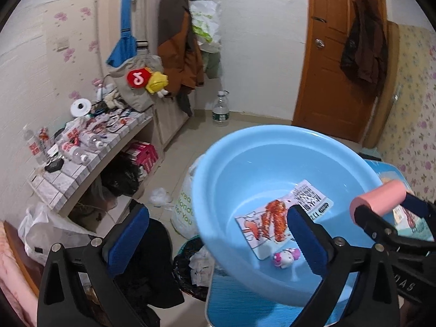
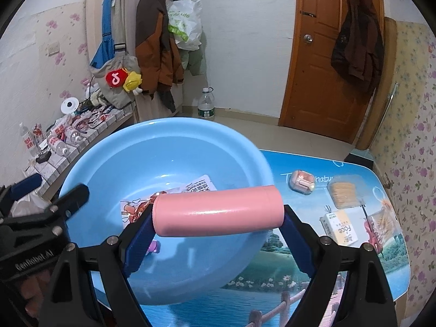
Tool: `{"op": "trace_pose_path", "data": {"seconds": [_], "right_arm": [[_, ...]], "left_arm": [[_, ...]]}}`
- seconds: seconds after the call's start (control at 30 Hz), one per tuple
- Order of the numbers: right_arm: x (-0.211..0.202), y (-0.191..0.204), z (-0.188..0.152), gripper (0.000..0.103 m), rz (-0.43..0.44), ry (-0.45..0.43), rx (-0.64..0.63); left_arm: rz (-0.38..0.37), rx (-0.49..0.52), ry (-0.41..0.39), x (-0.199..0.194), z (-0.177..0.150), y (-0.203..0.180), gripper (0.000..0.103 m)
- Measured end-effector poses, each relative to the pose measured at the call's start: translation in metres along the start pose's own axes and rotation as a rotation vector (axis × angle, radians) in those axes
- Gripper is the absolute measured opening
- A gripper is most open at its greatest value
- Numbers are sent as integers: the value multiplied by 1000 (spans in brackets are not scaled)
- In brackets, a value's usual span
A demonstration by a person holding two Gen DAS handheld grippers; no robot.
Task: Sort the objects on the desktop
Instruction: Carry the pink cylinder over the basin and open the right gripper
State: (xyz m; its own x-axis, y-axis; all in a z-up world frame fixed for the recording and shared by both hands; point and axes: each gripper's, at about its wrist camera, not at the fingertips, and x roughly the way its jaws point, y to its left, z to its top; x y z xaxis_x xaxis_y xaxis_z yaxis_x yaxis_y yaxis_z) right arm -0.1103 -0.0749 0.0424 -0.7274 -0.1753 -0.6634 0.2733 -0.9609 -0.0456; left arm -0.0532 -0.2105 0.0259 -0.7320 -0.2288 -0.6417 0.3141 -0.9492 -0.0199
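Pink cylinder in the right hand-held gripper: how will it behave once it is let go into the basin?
The pink cylinder looks smooth and glossy, so probably slippery. It is round and held sideways over the blue basin, so it will likely roll toward the snack packet. It appears rigid.

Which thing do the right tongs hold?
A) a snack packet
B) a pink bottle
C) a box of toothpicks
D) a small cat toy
B: the pink bottle lies crosswise between the pads of the right tongs, above the blue basin.
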Motion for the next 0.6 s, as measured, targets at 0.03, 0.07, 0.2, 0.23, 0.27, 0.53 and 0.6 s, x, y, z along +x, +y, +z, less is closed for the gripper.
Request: {"op": "trace_pose_path", "data": {"seconds": [0.03, 0.07, 0.2, 0.23, 0.27, 0.53, 0.6], "right_arm": [[1, 2, 0, 89, 3, 1, -3], [1, 4, 0, 89, 7, 3, -4], [6, 12, 0, 89, 11, 11, -24], [7, 14, 0, 89, 12, 14, -27], [9, 16, -1, 89, 13, 14, -31], [19, 32, -4, 89, 43, 27, -53], [22, 34, -3, 89, 60, 37, -52]], "left_arm": [[-2, -11, 8, 1, 0, 2, 103], [-1, -15, 16, 2, -1, 3, 103], [18, -23, 19, 3, -2, 8, 103], [18, -30, 19, 3, -2, 11, 103], [20, -32, 18, 3, -2, 12, 103], [29, -14, 5, 3, -1, 14, 103], [25, -18, 9, 4, -2, 14, 103]]}}
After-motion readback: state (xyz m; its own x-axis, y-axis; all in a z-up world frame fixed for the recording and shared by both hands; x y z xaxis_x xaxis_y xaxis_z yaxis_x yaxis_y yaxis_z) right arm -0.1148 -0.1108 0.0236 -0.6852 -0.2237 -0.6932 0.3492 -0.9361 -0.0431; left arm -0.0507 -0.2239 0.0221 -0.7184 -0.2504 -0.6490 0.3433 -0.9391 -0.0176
